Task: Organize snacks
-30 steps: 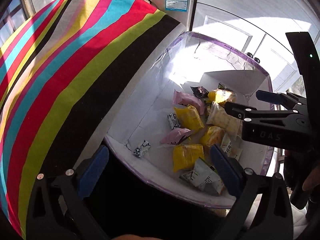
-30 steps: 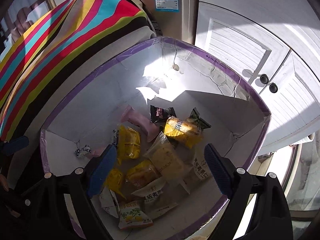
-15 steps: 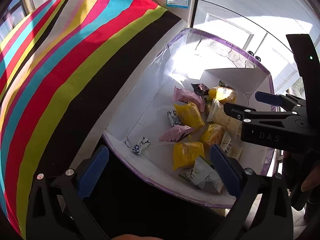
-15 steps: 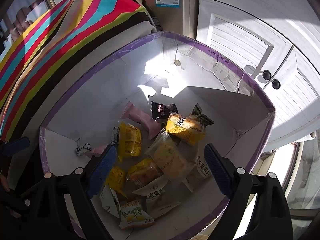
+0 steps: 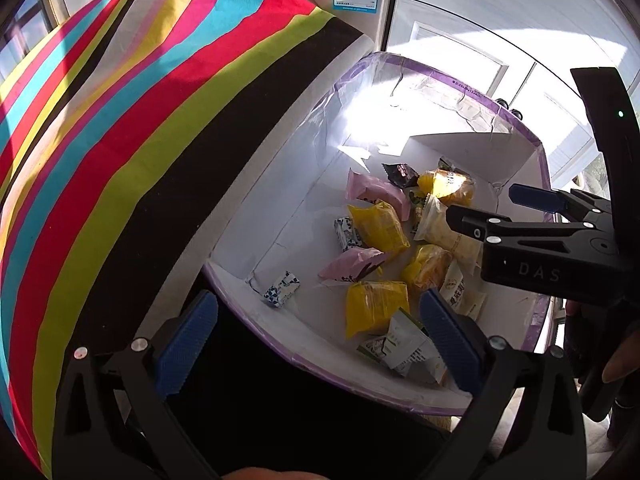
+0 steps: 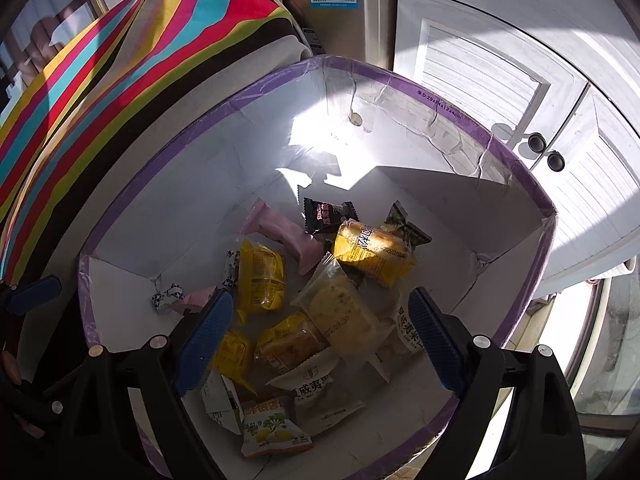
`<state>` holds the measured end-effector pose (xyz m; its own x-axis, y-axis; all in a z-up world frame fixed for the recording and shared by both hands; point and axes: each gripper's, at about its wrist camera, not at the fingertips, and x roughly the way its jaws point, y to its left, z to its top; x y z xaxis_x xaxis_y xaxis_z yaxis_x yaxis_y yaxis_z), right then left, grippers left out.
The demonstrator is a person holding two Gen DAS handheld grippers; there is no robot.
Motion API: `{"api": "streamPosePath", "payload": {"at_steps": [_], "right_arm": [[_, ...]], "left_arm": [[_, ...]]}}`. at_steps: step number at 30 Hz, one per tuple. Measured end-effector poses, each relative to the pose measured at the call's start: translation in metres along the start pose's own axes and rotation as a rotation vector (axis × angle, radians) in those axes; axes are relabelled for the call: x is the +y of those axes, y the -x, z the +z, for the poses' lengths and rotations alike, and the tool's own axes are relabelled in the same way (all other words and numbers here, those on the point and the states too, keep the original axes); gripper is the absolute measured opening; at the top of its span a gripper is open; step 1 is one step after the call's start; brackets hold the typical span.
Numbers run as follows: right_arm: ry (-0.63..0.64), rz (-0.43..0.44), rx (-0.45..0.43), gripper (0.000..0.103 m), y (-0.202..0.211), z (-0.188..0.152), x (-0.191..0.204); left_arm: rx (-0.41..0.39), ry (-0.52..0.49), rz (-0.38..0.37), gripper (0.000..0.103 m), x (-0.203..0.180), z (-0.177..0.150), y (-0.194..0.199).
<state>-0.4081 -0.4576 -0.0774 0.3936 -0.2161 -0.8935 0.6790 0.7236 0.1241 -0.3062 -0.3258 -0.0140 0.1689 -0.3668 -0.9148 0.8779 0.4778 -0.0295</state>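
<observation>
Left gripper [image 5: 316, 336] held at the bottom of its own frame, blue-padded fingers [image 5: 186, 338] spread wide apart, nothing gripped, right gripper [image 6: 320, 334] likewise spread and empty at lower centre, seen side-on at right in the left view, fingertip [image 5: 622, 360] glimpsed at the lower right edge

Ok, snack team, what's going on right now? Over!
Left gripper open, empty, at the box's near rim. Right gripper open, empty, over the snacks. Snacks piled in white box. Nothing blocking.
</observation>
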Motion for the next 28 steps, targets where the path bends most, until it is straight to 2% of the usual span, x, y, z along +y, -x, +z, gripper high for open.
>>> {"api": "streamPosePath", "payload": {"at_steps": [28], "right_arm": [[-0.009,0.016,0.024,0.087,-0.0068,-0.0039,-0.0008]], "left_arm": [[0.02,0.01,0.015,0.101,0.0036,0.0005,-0.0032]]}}
